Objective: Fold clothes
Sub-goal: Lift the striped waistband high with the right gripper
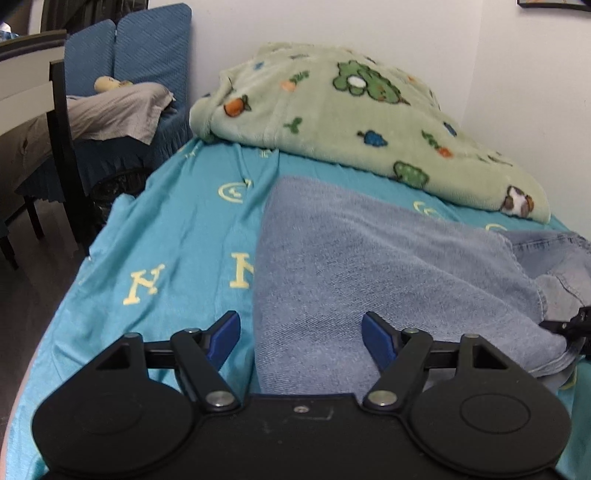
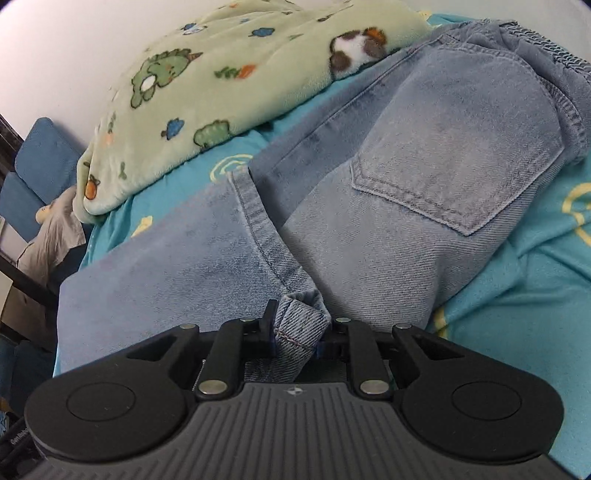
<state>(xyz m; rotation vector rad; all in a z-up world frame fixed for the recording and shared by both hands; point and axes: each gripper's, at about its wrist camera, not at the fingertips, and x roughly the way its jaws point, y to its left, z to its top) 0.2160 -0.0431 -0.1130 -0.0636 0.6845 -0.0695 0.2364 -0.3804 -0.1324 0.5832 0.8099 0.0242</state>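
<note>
The right gripper (image 2: 295,338) is seen closest in its own view, and its jaws are pinched tight on a bunched hem of the jeans (image 2: 388,206), with the cloth squeezed between the two black fingers. The left gripper (image 1: 300,338) is held with its jaws wide apart; the blue pads (image 1: 226,338) are not pressed on anything, though the left edge of the jeans (image 1: 369,277) lies under the gap between them. The jeans are spread flat on the bed, on top of a bright blue sheet (image 1: 177,236) printed with pale yellow letters and smiley faces. One leg is seen folded over the other, and a back pocket (image 2: 465,162) is turned up toward the right wrist camera. The stretchy waistband (image 2: 543,48) is seen at the far right of that view. A small part of the right gripper can be seen at the right edge of the left wrist view, by the jeans. Behind the jeans, a soft green blanket (image 1: 351,122) with dinosaurs and carrots is piled against the white wall (image 1: 332,22). Farther off to the left, a blue chair (image 1: 147,55) is seen with grey cloth (image 1: 118,110) laid on it.
</note>
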